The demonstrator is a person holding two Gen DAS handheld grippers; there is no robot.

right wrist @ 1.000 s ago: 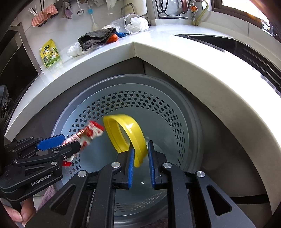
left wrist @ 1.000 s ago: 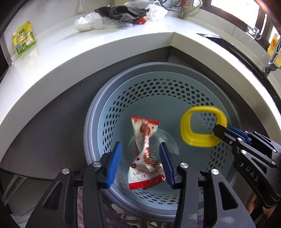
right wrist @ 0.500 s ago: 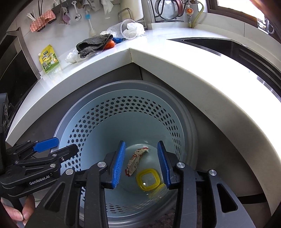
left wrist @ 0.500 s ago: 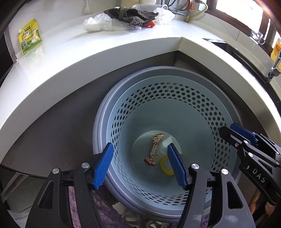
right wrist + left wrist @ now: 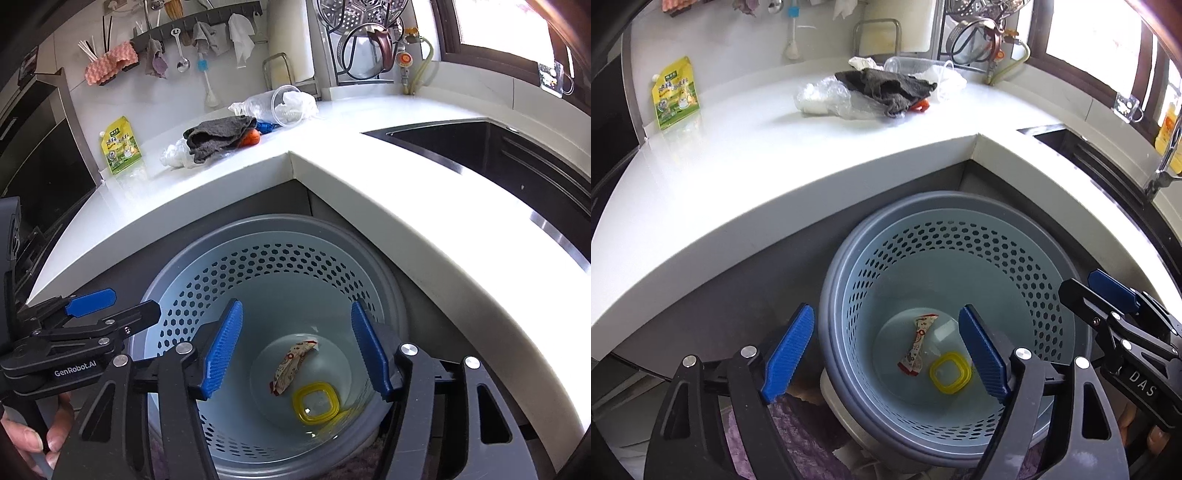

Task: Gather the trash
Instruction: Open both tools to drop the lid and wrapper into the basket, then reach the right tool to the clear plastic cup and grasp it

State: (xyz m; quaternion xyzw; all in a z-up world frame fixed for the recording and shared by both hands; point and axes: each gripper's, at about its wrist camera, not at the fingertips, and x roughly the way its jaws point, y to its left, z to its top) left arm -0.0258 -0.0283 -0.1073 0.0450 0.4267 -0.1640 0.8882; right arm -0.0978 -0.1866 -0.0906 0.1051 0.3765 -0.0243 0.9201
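A grey-blue perforated trash basket (image 5: pixel 846 266) (image 5: pixel 173 280) stands on the floor below the white counter corner. At its bottom lie a red-and-white candy wrapper (image 5: pixel 918 345) (image 5: pixel 291 365) and a yellow ring lid (image 5: pixel 950 376) (image 5: pixel 314 402). My left gripper (image 5: pixel 886 352) is open and empty above the basket's near rim; it also shows in the right wrist view (image 5: pixel 110 306). My right gripper (image 5: pixel 295 352) is open and empty above the basket; it shows at the right of the left wrist view (image 5: pixel 1097 291).
On the white counter (image 5: pixel 738 162) (image 5: pixel 369 173) lie a crumpled clear plastic bag (image 5: pixel 823 98), a dark grey cloth (image 5: pixel 886 88) (image 5: pixel 218 136), a tipped plastic cup with tissue (image 5: pixel 288 105) and a yellow-green pouch (image 5: pixel 675 98) (image 5: pixel 120 149). A sink (image 5: pixel 480 147) is at the right.
Both grippers opened and dropped the wrapper and the yellow lid, which now lie at the basket's bottom. Both grippers have since opened wider and lifted back, showing more counter.
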